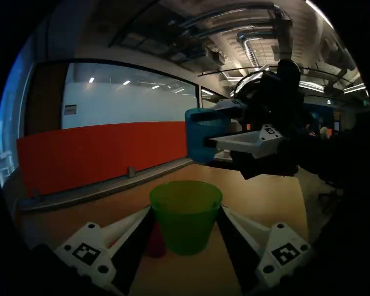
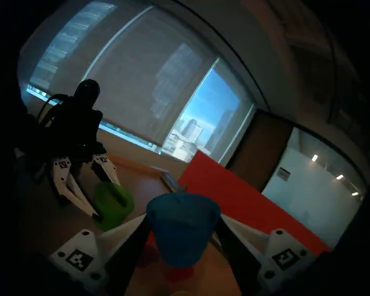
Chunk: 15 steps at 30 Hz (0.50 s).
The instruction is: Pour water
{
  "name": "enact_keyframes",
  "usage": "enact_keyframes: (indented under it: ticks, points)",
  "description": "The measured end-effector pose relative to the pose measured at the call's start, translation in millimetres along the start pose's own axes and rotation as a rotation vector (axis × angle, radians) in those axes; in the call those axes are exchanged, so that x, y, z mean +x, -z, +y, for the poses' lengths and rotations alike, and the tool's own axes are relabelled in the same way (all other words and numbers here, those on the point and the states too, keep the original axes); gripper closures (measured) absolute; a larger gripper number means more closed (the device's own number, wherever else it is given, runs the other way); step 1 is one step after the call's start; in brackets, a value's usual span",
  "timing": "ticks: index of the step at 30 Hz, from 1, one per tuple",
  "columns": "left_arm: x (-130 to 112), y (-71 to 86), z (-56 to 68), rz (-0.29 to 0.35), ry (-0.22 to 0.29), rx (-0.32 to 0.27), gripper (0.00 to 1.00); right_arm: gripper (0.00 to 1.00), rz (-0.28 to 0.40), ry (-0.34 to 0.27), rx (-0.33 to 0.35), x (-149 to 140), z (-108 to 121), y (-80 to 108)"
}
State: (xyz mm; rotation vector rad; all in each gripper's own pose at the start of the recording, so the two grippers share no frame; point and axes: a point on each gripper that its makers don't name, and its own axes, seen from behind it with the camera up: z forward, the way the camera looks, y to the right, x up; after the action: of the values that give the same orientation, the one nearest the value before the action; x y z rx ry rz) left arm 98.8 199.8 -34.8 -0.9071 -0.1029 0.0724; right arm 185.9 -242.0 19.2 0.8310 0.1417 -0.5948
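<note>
In the left gripper view my left gripper (image 1: 186, 219) is shut on a green cup (image 1: 186, 216), held upright over the wooden table (image 1: 264, 197). Beyond it, higher up, the right gripper (image 1: 219, 135) holds a blue cup (image 1: 201, 134) tipped sideways. In the right gripper view my right gripper (image 2: 183, 232) is shut on that blue cup (image 2: 183, 228), which sits between its fingers. The left gripper (image 2: 93, 197) appears there at the left with the green cup (image 2: 112, 204), lower than the blue one. Whether water is flowing cannot be told.
A small red object (image 1: 155, 241) lies on the table behind the green cup; red shapes (image 2: 177, 273) also show under the blue cup. An orange-red wall panel (image 1: 101, 153) with a ledge borders the table's far side. Large windows (image 2: 204, 118) stand behind.
</note>
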Motion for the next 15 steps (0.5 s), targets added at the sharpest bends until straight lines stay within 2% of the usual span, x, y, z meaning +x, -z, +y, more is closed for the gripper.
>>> enact_keyframes:
  ticks: [15]
  points:
    - [4.2,-3.6,11.8,0.007,-0.006,-0.024,0.17,0.11,0.013,0.113,-0.001,13.8,4.9,-8.3]
